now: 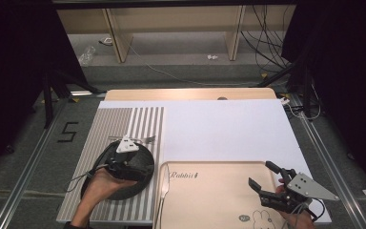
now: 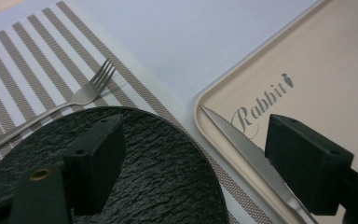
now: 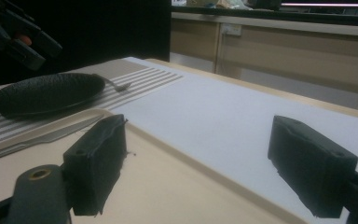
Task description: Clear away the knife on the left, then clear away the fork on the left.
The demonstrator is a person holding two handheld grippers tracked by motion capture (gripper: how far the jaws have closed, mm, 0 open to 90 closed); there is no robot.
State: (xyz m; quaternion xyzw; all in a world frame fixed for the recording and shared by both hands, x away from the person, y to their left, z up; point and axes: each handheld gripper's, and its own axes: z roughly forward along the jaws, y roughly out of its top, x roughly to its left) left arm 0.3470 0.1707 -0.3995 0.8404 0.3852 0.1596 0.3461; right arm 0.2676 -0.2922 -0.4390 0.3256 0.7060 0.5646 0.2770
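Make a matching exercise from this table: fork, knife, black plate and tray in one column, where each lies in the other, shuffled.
Things:
1. fork
2. knife
3. black plate
4. tray

Places:
A. on the tray's left rim
B. in the middle of the striped mat, under the left claw
C. on the white sheet, near edge of the table
D. on the striped mat, beyond the plate

Pairs: 1-D, 2-A, 3-B, 4-C

Rough matt black plate, shiny metal fork, smooth matt beige tray.
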